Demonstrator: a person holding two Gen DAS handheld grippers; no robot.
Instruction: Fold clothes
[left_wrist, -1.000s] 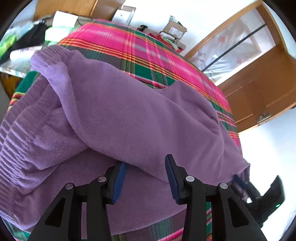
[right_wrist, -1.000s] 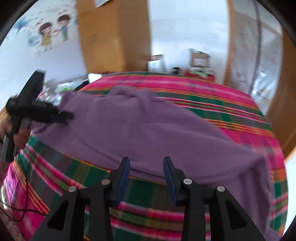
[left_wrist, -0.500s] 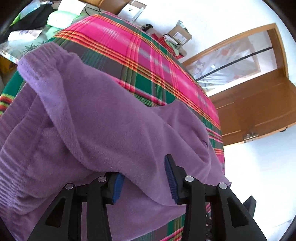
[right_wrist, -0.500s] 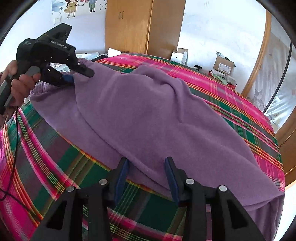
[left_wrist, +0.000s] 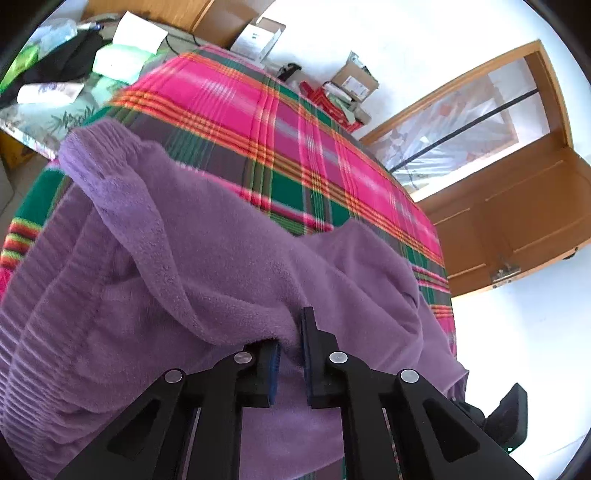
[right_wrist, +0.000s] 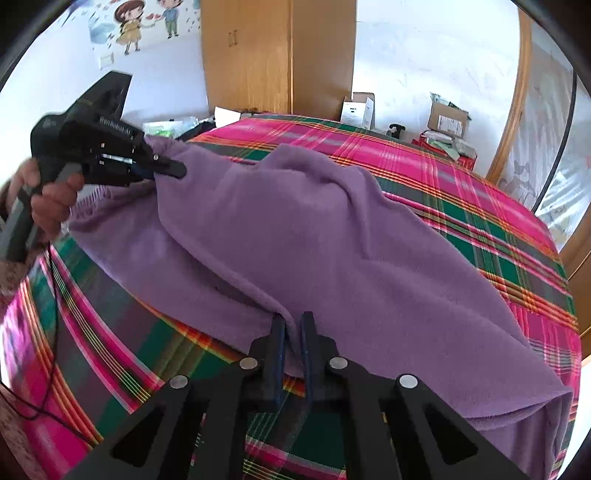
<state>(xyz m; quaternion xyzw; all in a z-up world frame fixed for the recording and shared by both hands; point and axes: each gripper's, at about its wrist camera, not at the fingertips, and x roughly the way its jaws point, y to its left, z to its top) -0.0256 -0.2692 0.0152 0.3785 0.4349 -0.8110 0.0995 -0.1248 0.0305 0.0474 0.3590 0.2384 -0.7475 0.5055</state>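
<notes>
Both jaws closed, pinching purple garment (right_wrist: 295, 236) edge

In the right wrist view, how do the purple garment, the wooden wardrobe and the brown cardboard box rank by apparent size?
1. Purple garment, by far the largest.
2. Wooden wardrobe; it stands farther away, so it only looks smaller.
3. Brown cardboard box, smallest.

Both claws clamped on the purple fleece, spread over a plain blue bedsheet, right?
Not plain blue: the bedsheet is pink-and-green plaid, as the right wrist view shows. The rest holds: left claw and right claw are both clamped on the purple fleece.
</notes>
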